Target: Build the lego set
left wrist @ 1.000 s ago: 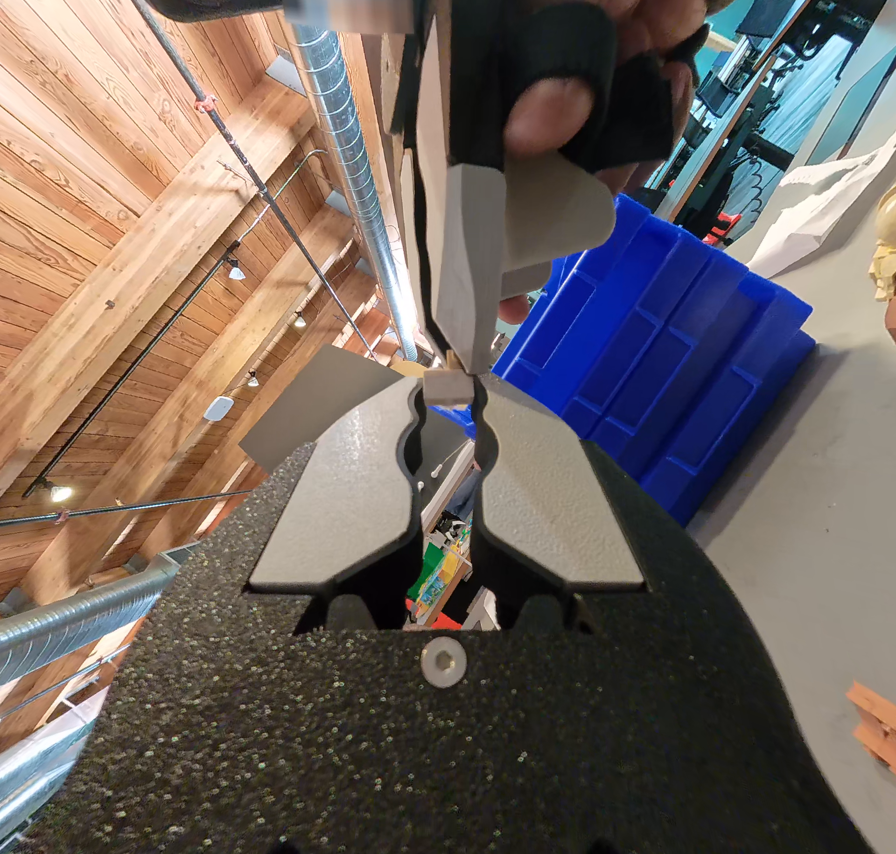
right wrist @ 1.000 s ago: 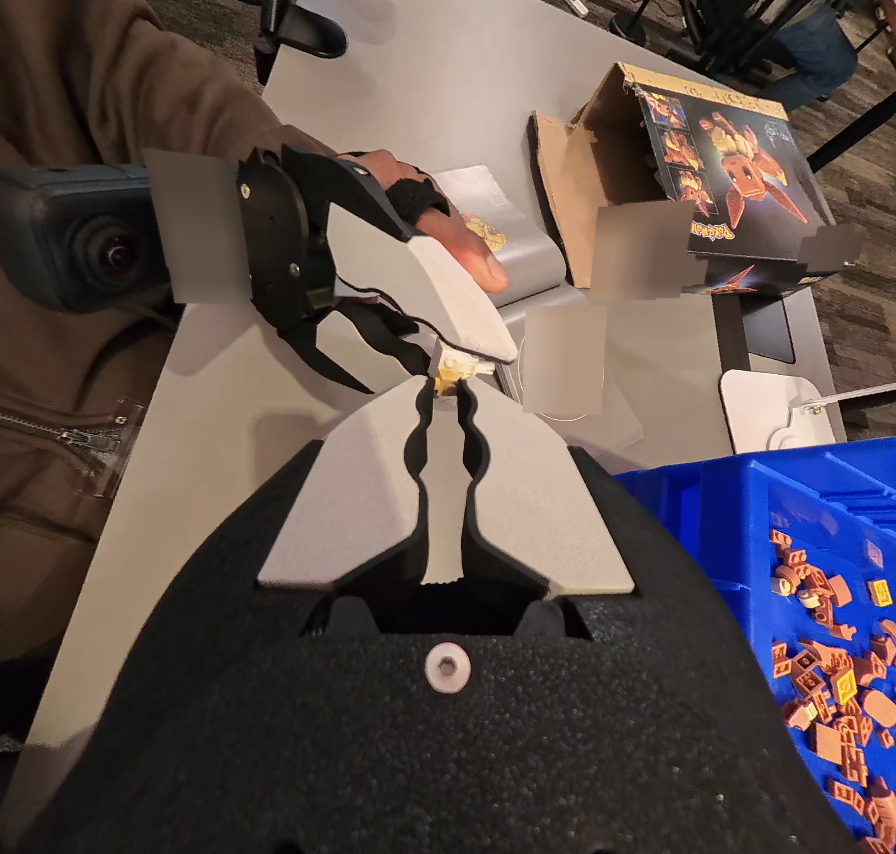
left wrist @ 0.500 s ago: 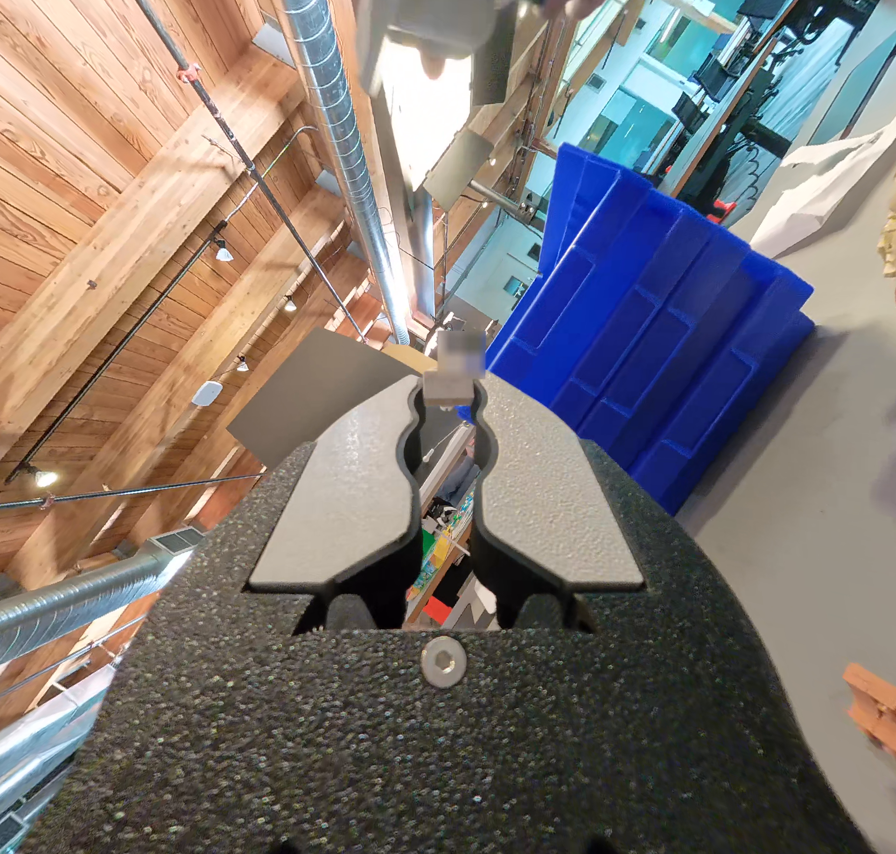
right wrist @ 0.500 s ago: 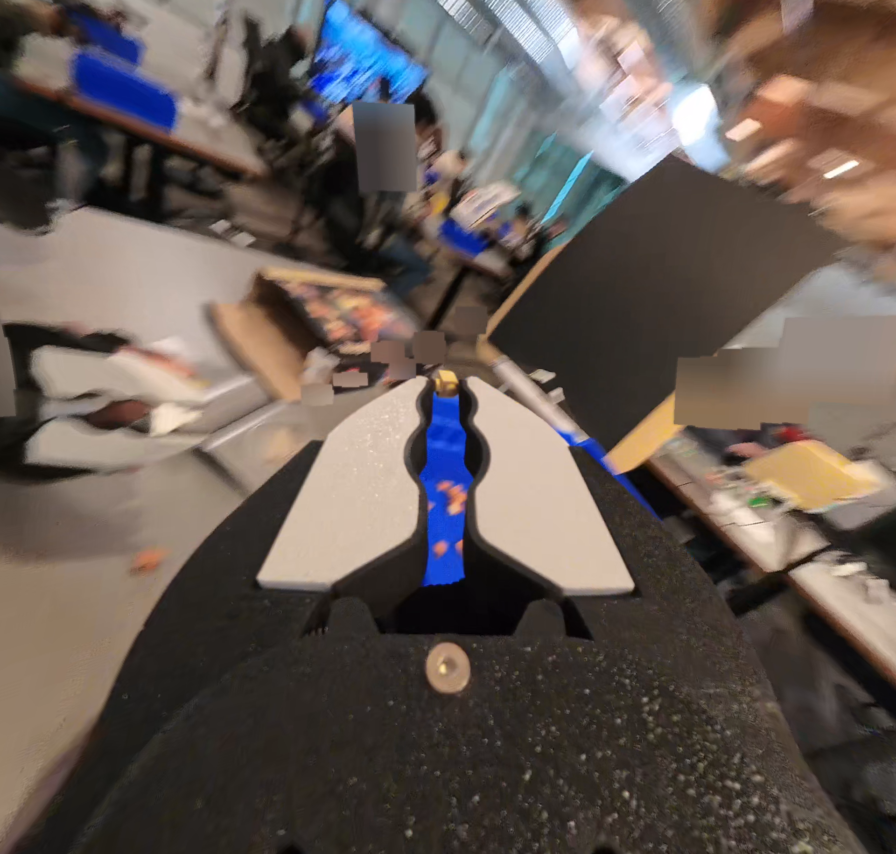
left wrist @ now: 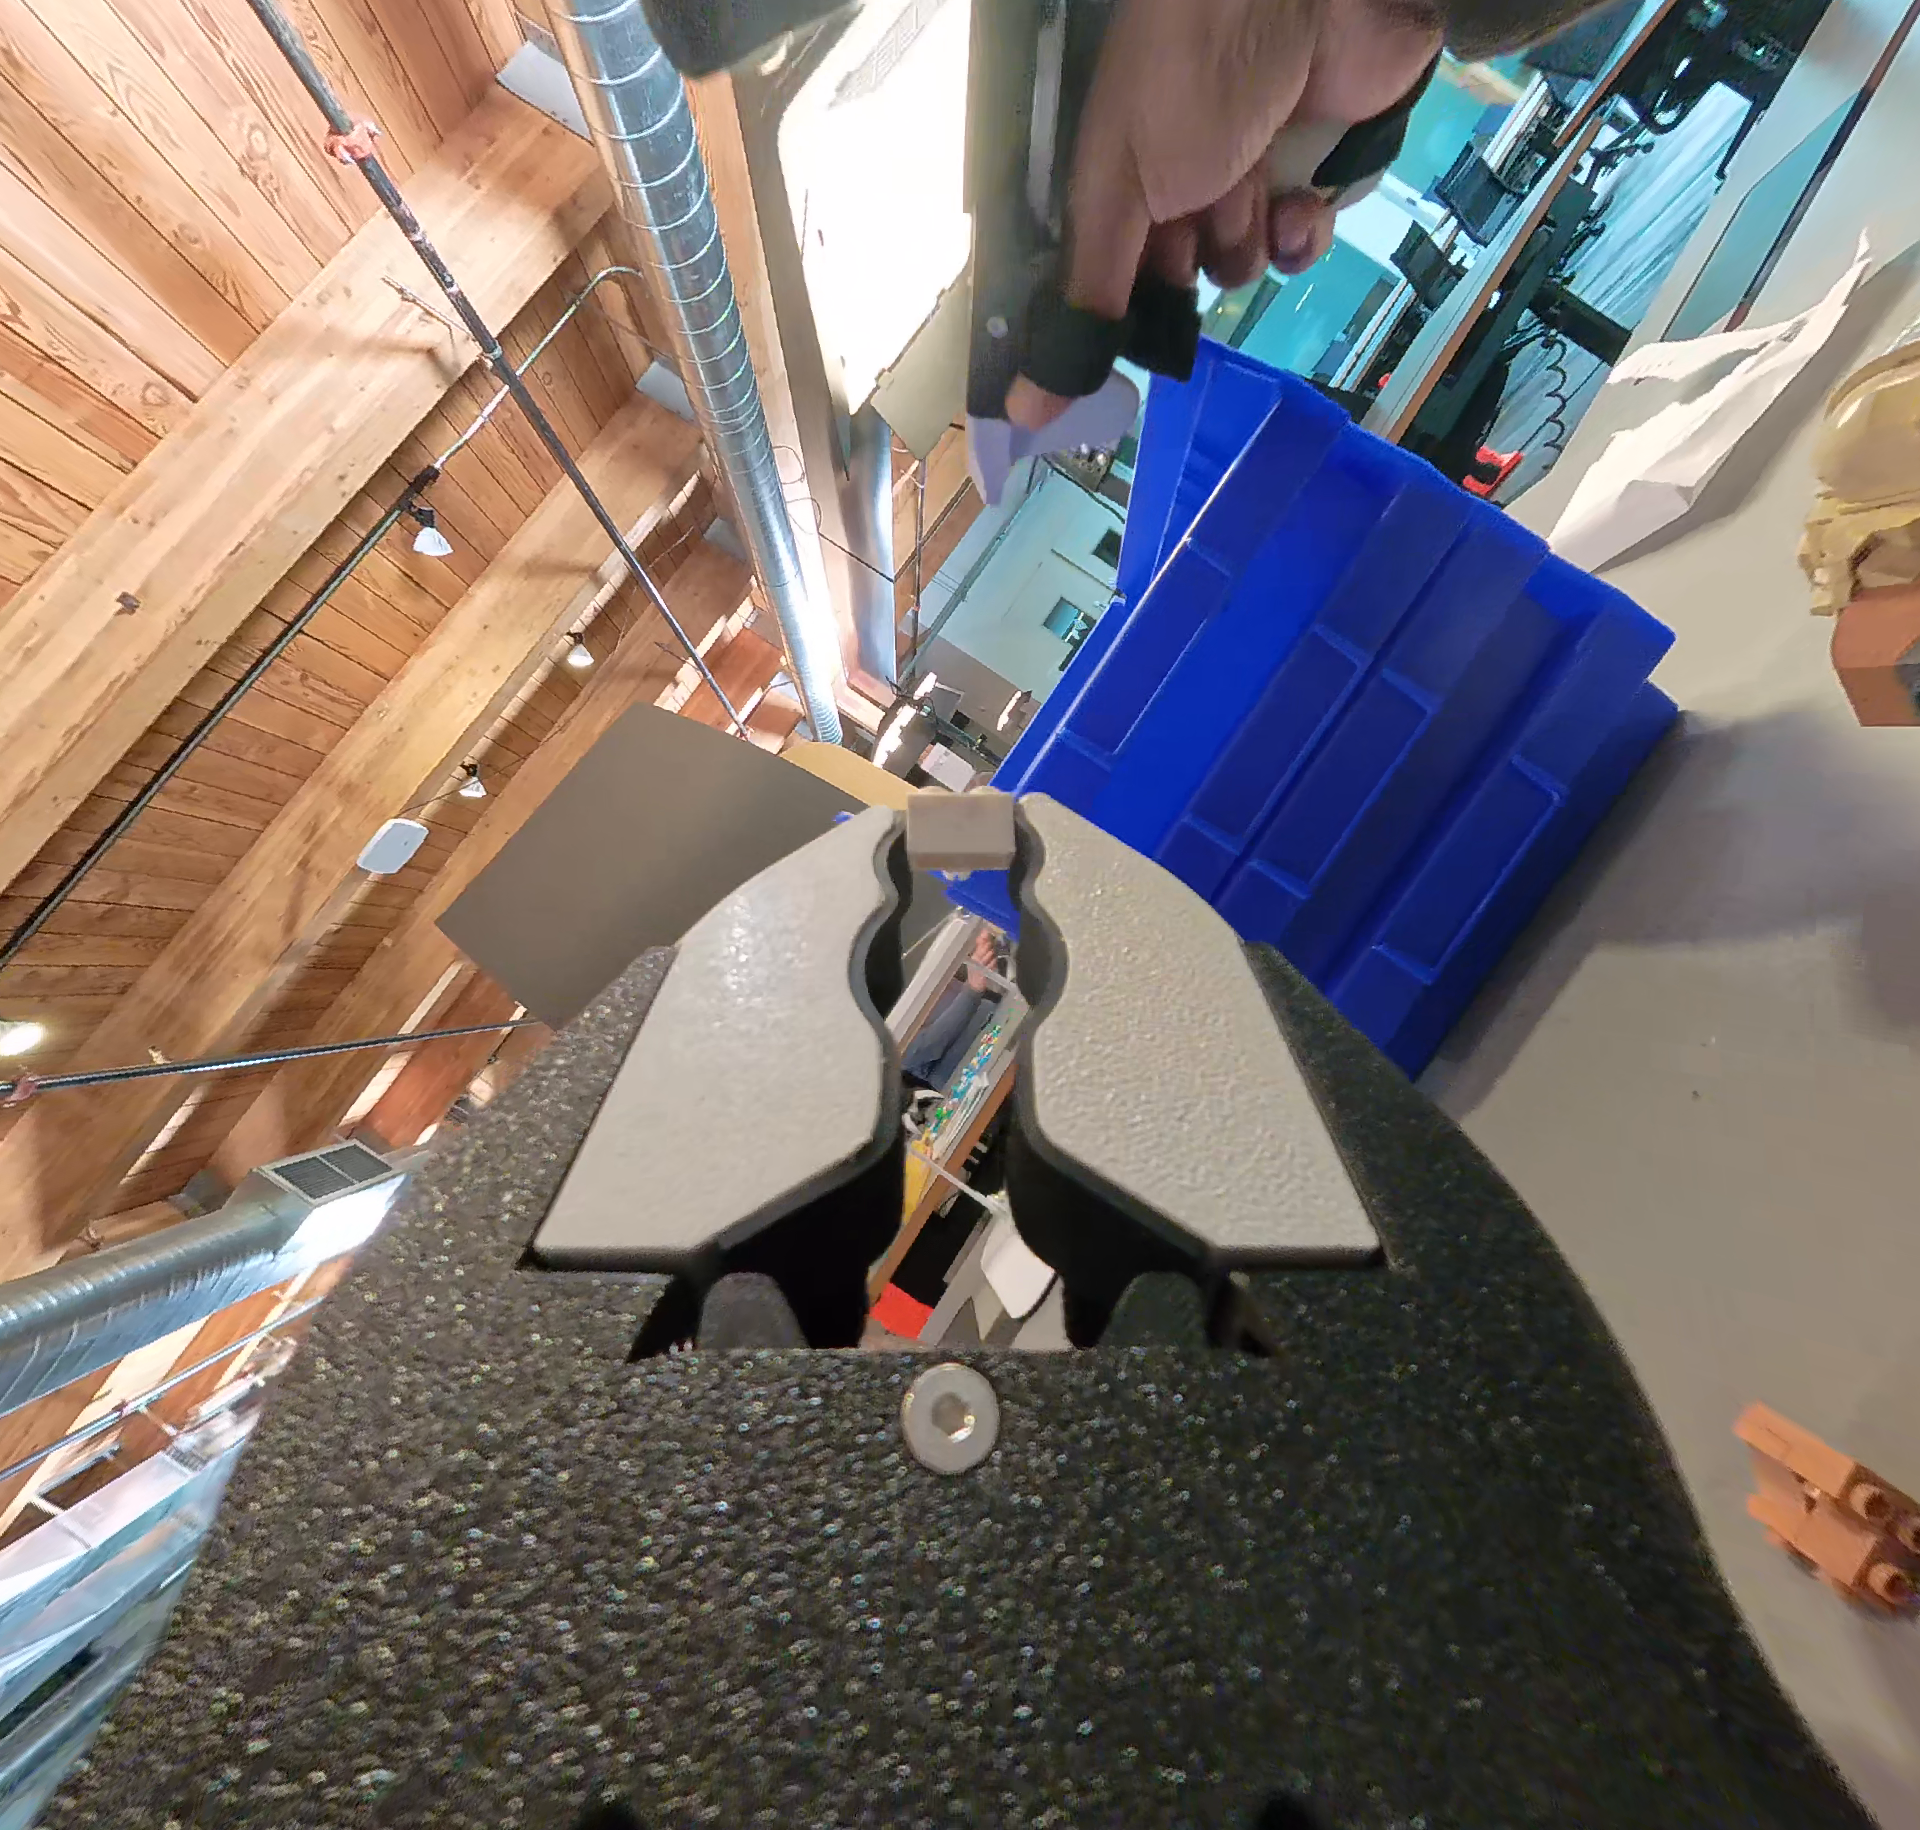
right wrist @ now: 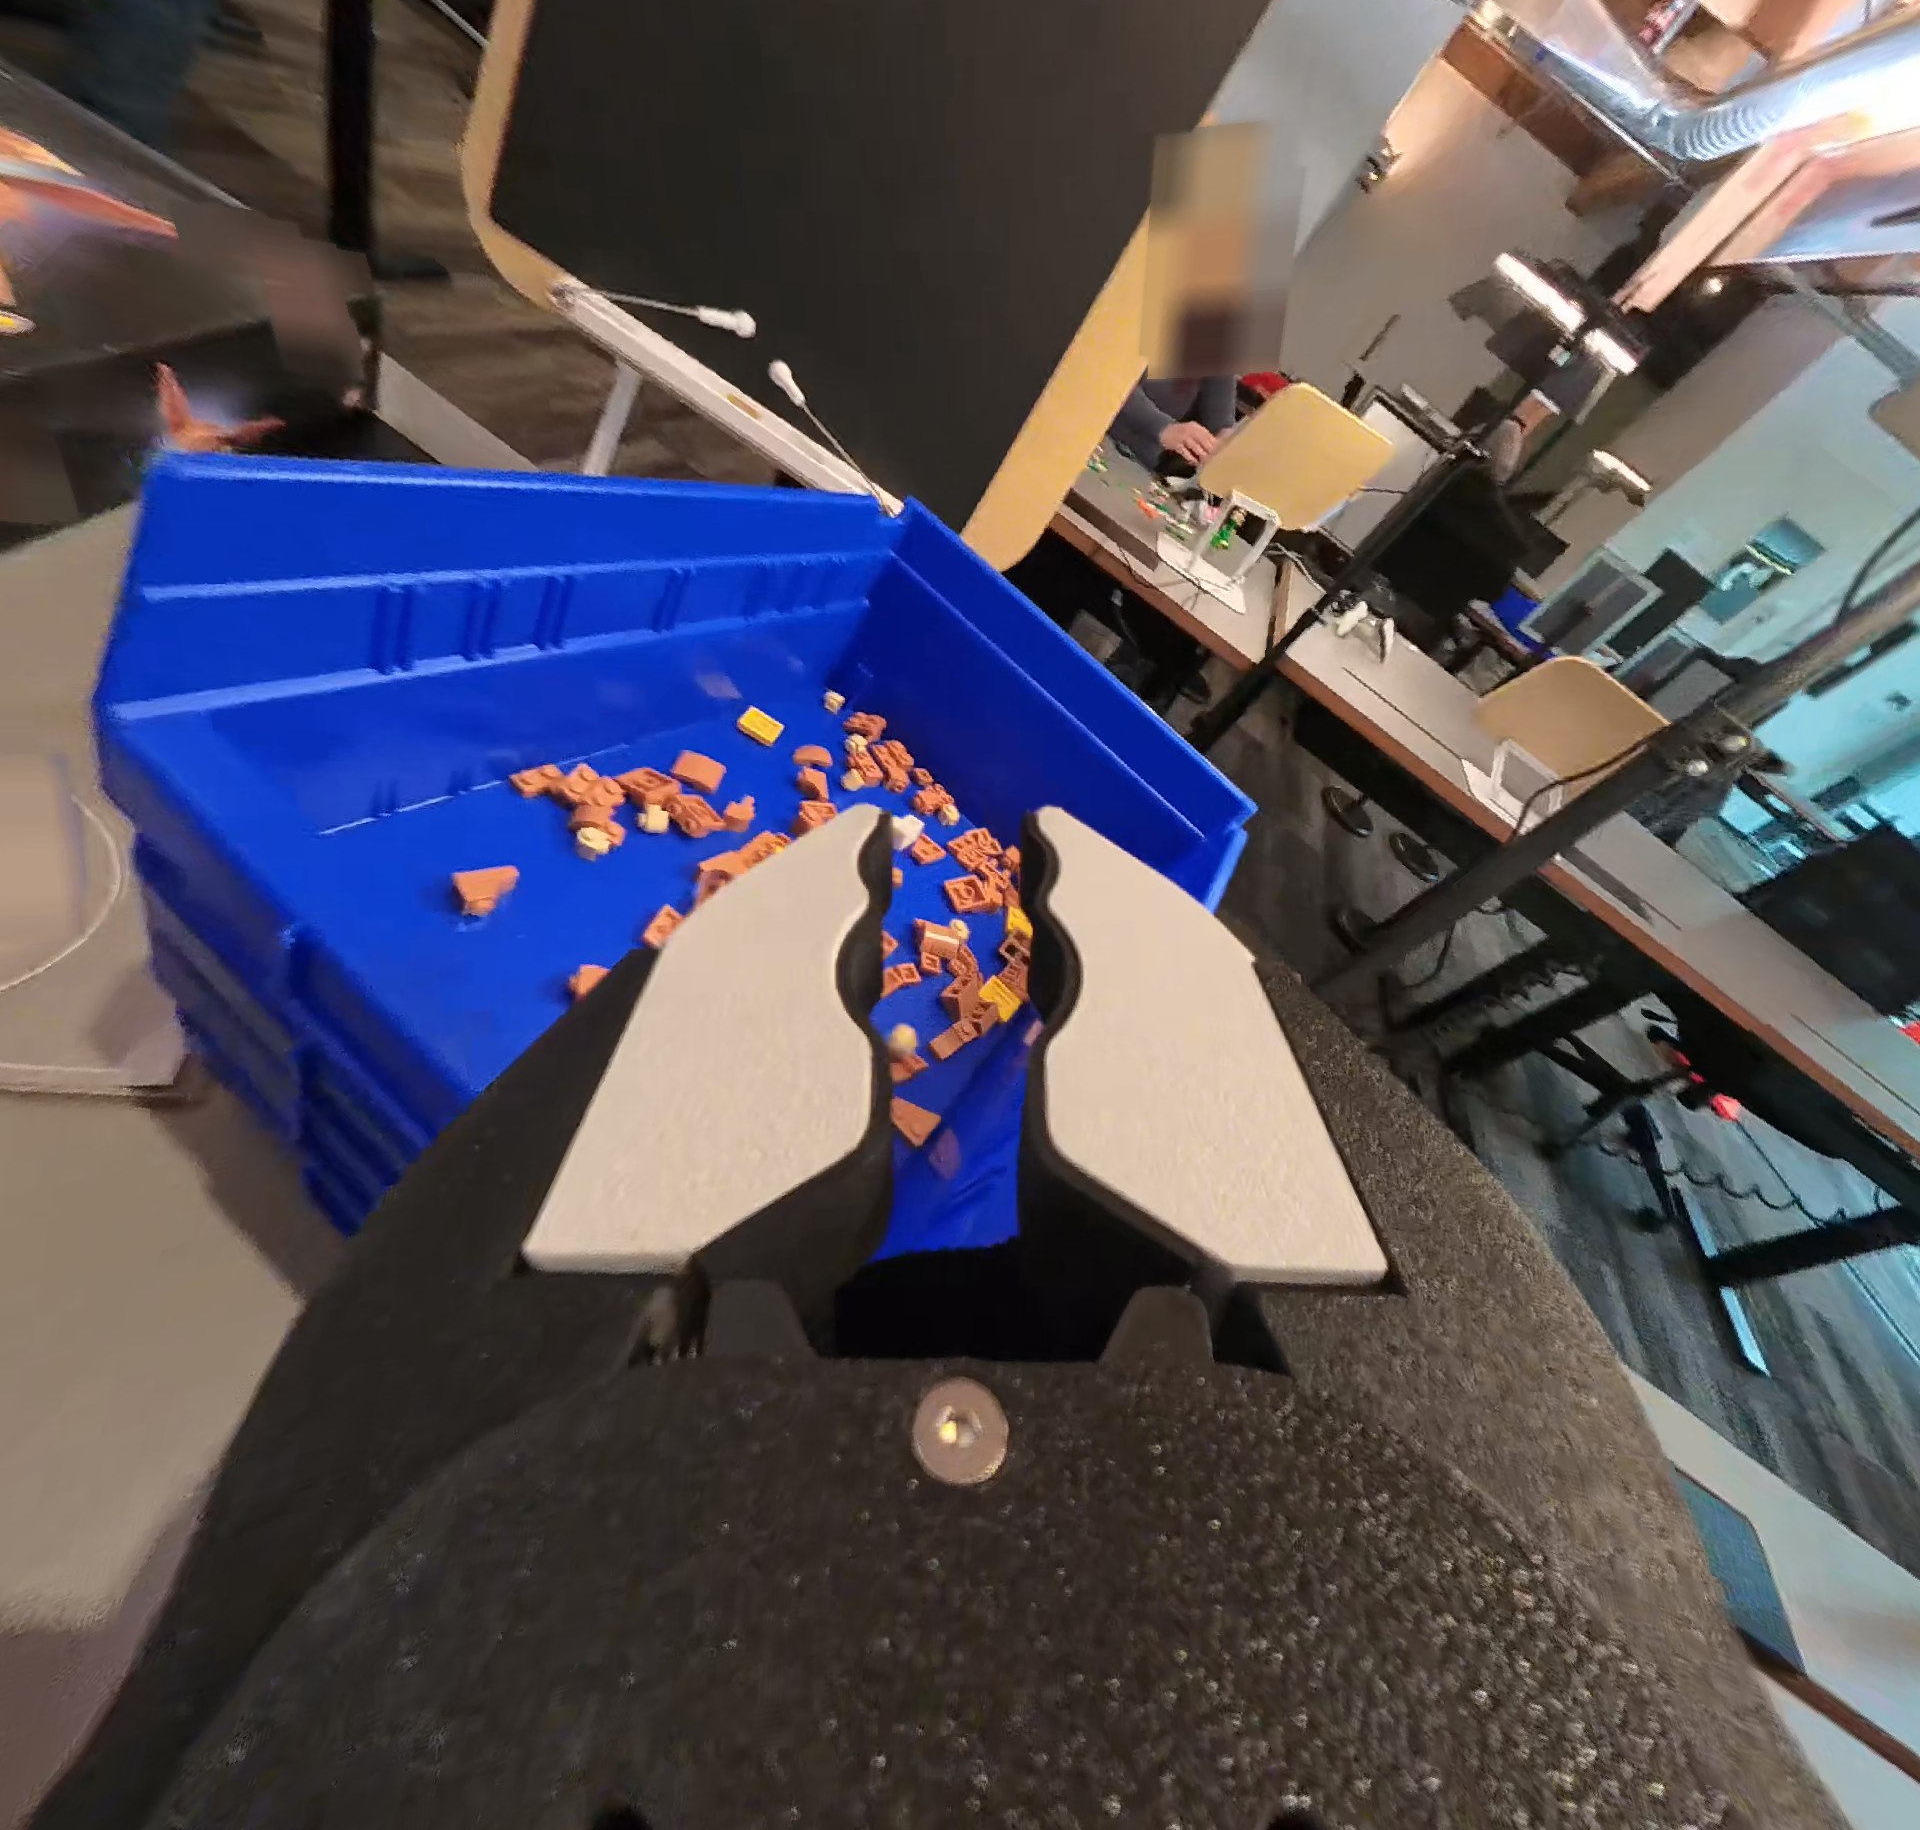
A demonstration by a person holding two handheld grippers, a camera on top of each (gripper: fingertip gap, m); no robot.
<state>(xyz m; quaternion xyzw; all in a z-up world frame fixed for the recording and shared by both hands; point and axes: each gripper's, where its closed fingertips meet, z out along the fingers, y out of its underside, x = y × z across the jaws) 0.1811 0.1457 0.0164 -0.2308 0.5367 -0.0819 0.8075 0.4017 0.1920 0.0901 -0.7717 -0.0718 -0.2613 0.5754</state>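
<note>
Evidently a fetch step: left tongs [left wrist: 961,830] clamp a small tan brick [left wrist: 958,828] at their tips, raised off the bench [left wrist: 1714,1105] and tilted toward the ceiling. Right tongs [right wrist: 956,835] hang empty, jaws parted, over the blue bin [right wrist: 499,575] of loose orange-brown bricks [right wrist: 665,793] by the bench's far edge. Next move likely calls for dropping in and closing on one piece clear of its neighbours. Which piece is wanted cannot be told. A partial tan model [left wrist: 1870,523] is cut off at the frame edge; the right view's left side is blurred.
</note>
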